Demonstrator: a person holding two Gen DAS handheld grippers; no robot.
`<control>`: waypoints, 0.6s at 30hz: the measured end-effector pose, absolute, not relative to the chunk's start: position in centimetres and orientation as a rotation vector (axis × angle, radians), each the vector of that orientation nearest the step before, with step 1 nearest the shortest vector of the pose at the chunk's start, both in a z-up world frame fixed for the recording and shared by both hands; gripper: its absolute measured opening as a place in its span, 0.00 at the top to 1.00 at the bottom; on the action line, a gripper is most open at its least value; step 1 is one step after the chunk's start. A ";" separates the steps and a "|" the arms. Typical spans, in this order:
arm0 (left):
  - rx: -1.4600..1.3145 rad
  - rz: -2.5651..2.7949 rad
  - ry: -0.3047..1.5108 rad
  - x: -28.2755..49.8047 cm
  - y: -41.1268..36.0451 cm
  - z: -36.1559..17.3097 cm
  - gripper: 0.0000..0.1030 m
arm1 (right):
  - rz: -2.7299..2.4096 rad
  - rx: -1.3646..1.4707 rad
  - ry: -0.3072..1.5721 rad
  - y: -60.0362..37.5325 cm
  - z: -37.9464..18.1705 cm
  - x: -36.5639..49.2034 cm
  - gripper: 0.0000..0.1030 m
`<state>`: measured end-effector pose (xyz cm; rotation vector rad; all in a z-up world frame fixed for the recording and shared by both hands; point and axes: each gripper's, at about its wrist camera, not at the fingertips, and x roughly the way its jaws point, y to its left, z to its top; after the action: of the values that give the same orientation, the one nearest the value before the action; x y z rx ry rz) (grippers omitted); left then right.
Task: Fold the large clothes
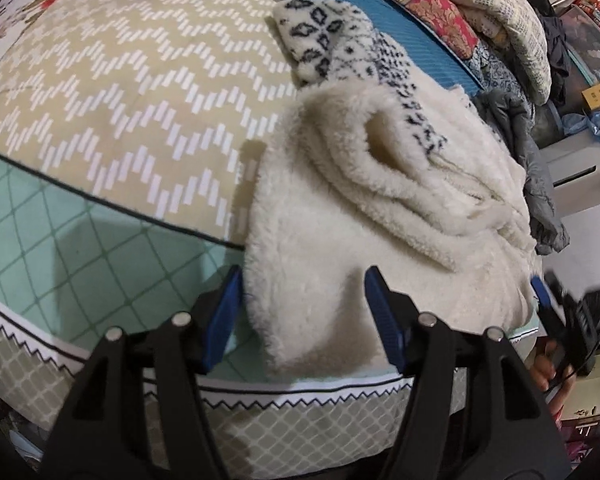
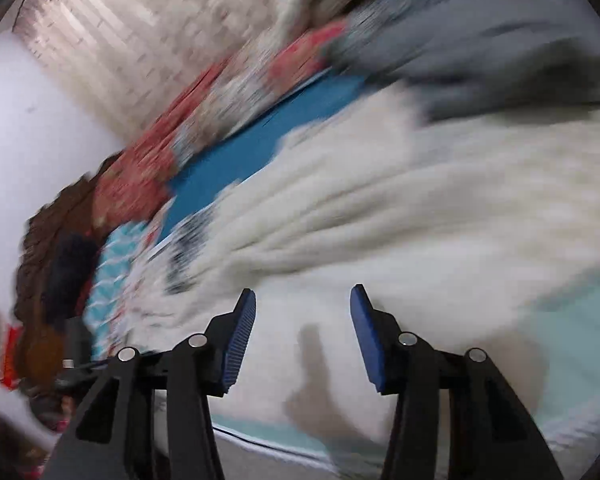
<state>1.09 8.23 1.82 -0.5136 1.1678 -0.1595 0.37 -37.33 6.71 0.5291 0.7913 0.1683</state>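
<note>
- Right now the cream fleece garment [image 1: 380, 200] lies heaped at the bed's [image 1: 112, 104] near right corner, its long axis running from the near edge toward the patterned end [image 1: 324, 44] farther in.
- One fleece flap [image 1: 300, 312] droops over the near edge, straight between the left gripper's [image 1: 304, 320] spread jaws, apparently unpinched.
- Nearer to that flap is the left; the right gripper [image 2: 303, 336], jaws spread and empty, hovers over the garment's right side, blurred.

Wide bed [image 1: 100, 92] under beige zigzag cover, blue sheet [image 1: 384, 20] behind. Stacked quilts [image 1: 488, 8] along far side, white wall [image 2: 32, 140] beyond, blurred.
</note>
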 end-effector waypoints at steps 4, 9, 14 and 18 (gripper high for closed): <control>-0.476 -0.172 1.179 1.0 7.3 1.9 0.49 | 0.061 0.617 0.852 -42.0 3.9 -1.8 0.38; -0.481 -0.223 1.191 0.5 6.8 3.5 0.89 | 0.181 0.754 0.927 -42.1 2.0 -1.3 0.05; -0.552 -0.299 1.189 -1.5 8.8 8.8 0.91 | 0.218 0.740 0.858 -42.0 8.2 -3.7 0.02; -0.547 -0.285 1.202 -3.2 11.2 10.9 0.91 | 0.231 0.719 0.876 -42.5 10.0 -7.4 0.02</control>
<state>-3.25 11.16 10.95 -0.5473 1.2024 -0.2851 -7.40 -42.53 10.04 0.7193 0.8758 0.2311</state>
